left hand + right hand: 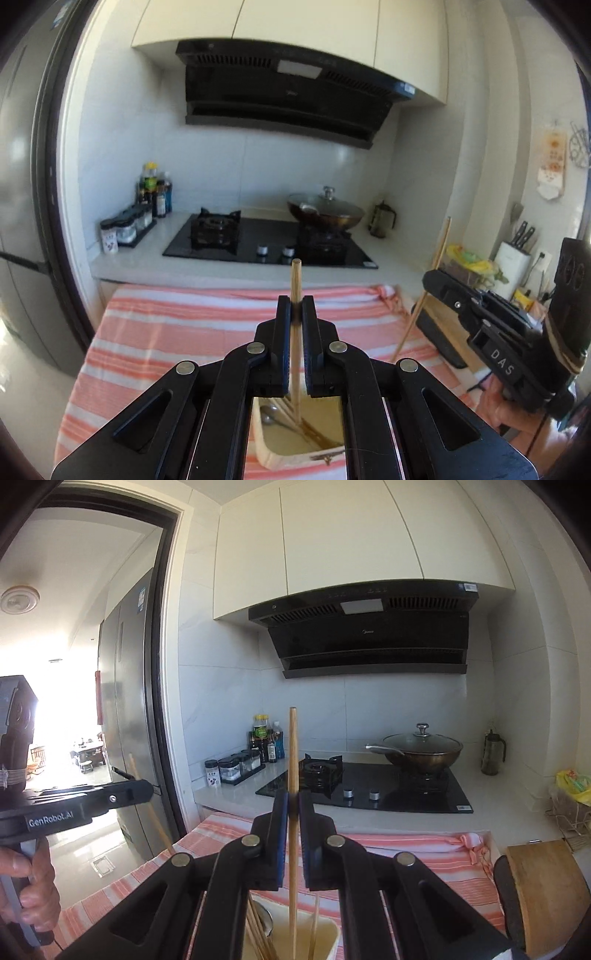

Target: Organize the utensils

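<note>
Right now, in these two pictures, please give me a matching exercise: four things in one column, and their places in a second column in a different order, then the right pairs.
Things:
1. wok with glass lid
2. spice jars
3. chopstick
4. cutting board

Places:
A. pinched between the shut jaws of the left gripper
B. standing at the right end of the striped cloth
C. on the right burner of the stove
D. on the counter, left of the stove

Pairs: 1-C, 2-D, 3-A, 4-B
</note>
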{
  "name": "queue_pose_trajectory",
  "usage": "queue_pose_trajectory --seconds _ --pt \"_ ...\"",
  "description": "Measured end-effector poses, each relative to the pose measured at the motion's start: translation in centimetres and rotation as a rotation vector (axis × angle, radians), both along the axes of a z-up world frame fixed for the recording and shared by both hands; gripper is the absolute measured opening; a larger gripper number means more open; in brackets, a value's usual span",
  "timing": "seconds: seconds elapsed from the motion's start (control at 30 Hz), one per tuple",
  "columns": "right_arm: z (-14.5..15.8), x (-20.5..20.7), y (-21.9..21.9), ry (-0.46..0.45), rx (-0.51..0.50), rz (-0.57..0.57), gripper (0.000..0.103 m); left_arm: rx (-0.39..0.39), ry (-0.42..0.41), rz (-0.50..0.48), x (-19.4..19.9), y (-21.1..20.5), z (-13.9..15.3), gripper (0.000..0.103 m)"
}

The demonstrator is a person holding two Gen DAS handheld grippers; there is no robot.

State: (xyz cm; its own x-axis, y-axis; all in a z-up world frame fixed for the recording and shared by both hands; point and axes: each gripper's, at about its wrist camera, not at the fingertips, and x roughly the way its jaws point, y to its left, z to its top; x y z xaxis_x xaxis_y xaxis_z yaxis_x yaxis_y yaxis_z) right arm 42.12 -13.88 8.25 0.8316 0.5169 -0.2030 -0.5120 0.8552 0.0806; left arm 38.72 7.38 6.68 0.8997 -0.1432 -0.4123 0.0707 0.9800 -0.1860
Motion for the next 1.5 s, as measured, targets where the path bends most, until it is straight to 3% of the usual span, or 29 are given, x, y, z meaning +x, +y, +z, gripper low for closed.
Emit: queue_pose_trajectory --seconds 0.1,0.23,0.33,0.37,0.4,0.43,0.47,0.5,0.63,0.7,0.8,0.9,1.07,1.3,1.5 --pt "-4.2 2.3 2.1 0.089 -0.027 0.039 0.006 -0.032 0.097 0.0 2.3 0.5 -3.3 0.004" --pt "-10.2 4.7 4.2 0.247 -0.136 0.071 0.006 -0.019 0.213 -0.017 3.8 0.4 -7.9 0.004" --pt "-13.4 6.5 4.2 0.388 -0.149 0.096 0.008 -0.003 0.279 -0.018 4.2 0.0 -10.2 0.006" --pt "-14.1 7.0 4.0 0.435 -0.144 0.093 0.008 -0.003 0.298 -0.016 4.1 0.0 -10.6 0.014" --pt "-14.5 7.1 3.7 0.463 -0.14 0.08 0.011 -0.006 0.311 -0.02 3.8 0.0 -10.9 0.032" --pt "-14.5 6.9 3.1 0.476 -0.128 0.063 0.029 0.001 0.31 -0.022 3.0 -0.1 -11.0 0.045" --pt "-14.3 6.4 2.3 0.48 -0.106 0.049 0.055 0.015 0.295 -0.016 2.0 -0.1 -10.8 0.068" --pt "-13.9 5.6 1.3 0.474 -0.071 0.041 0.064 0.033 0.268 -0.009 0.9 -0.1 -10.6 0.081" --pt "-11.7 0.7 -2.4 0.443 -0.028 -0.002 0.067 0.097 0.156 0.024 -5.2 -0.5 -9.7 0.101" --pt "-10.9 -2.6 -3.9 0.426 -0.041 -0.017 0.072 0.09 0.104 0.039 -8.7 -1.2 -9.6 0.102" --pt "-10.2 -7.9 -5.8 0.4 -0.072 -0.07 0.085 0.077 0.128 0.019 -13.1 -3.1 -9.8 0.103" --pt "-9.8 -12.7 -7.1 0.401 -0.086 -0.131 0.087 0.13 0.129 0.05 -16.1 -5.2 -9.3 0.103" --pt "-8.8 -18.8 -8.2 0.352 -0.108 -0.198 0.103 0.161 0.115 0.081 -19.4 -6.9 -8.4 0.103" --pt "-7.8 -22.9 -8.0 0.313 -0.163 -0.242 0.103 0.214 0.097 0.201 -22.3 -7.4 -7.9 0.103" --pt "-6.4 -25.2 -7.6 0.282 -0.192 -0.247 0.103 0.248 0.081 0.244 -24.0 -7.0 -7.0 0.103"
